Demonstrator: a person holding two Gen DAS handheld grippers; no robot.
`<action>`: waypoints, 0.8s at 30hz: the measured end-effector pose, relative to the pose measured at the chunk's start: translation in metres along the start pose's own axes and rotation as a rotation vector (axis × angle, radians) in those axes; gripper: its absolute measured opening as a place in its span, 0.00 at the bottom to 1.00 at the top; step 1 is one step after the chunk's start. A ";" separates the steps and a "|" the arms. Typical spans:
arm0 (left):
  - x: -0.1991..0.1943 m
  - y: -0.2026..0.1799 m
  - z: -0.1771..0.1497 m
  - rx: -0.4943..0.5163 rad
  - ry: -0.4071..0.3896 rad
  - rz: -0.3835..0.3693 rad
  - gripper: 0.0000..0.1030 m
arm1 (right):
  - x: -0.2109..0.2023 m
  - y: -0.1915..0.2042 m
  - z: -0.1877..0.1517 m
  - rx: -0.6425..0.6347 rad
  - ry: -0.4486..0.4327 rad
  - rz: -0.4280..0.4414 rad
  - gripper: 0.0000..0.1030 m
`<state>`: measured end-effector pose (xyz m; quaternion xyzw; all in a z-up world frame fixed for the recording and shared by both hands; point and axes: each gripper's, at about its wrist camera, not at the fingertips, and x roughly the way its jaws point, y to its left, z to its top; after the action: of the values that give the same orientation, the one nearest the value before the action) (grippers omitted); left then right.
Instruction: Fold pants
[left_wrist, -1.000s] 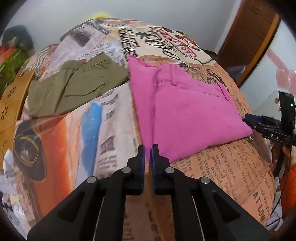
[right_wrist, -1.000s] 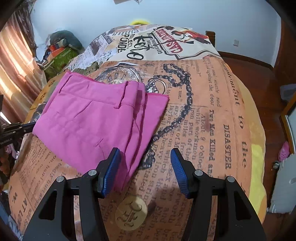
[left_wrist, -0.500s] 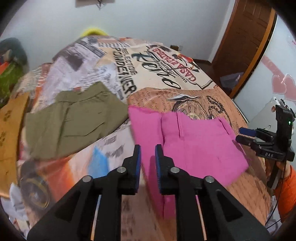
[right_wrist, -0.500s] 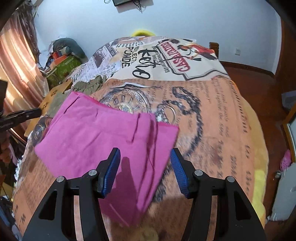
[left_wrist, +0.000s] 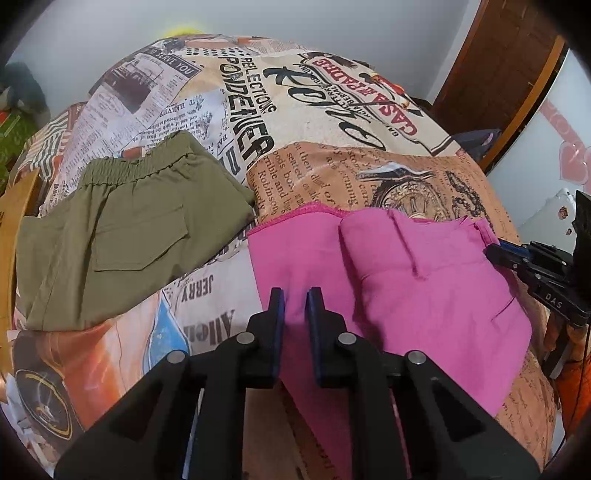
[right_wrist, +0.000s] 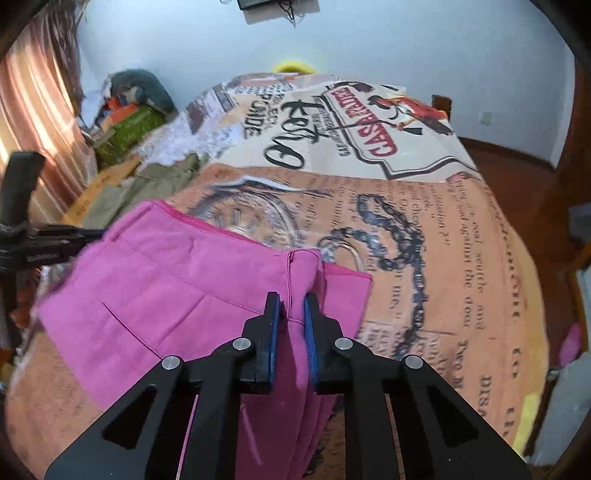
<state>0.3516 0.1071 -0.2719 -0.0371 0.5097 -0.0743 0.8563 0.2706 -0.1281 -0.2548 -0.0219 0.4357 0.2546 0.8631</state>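
Note:
Folded pink pants (left_wrist: 424, 288) lie on a newspaper-print bedspread (left_wrist: 332, 170). My left gripper (left_wrist: 294, 301) sits over their left edge with its jaws close together on the pink fabric. My right gripper (right_wrist: 291, 308) is shut on a raised ridge of the pink pants (right_wrist: 177, 284) near their right side. In the left wrist view the right gripper (left_wrist: 496, 254) touches the pants' far right edge. In the right wrist view the left gripper (right_wrist: 85, 233) shows at the pants' left edge.
Folded olive green pants (left_wrist: 122, 236) lie to the left of the pink ones. A wooden piece (left_wrist: 11, 229) stands at the bed's left side. A wooden door (left_wrist: 498, 74) is at the right. Clutter (right_wrist: 129, 110) is piled by the curtain.
Both grippers moved forward over the pink pants. The right gripper went from wide open to shut on a fold of fabric. The left jaws opened slightly and now hold the left edge.

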 end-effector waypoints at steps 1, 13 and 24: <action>0.000 0.001 0.001 -0.006 0.000 -0.002 0.12 | 0.003 0.000 -0.001 -0.003 0.014 -0.006 0.11; -0.056 -0.010 -0.011 -0.050 -0.045 -0.111 0.58 | -0.038 0.002 -0.010 0.001 0.019 -0.016 0.42; -0.030 -0.018 -0.032 -0.098 0.011 -0.085 0.69 | -0.030 -0.007 -0.035 0.118 0.061 0.026 0.52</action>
<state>0.3077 0.0951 -0.2589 -0.1002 0.5155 -0.0855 0.8467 0.2332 -0.1558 -0.2542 0.0271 0.4763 0.2389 0.8458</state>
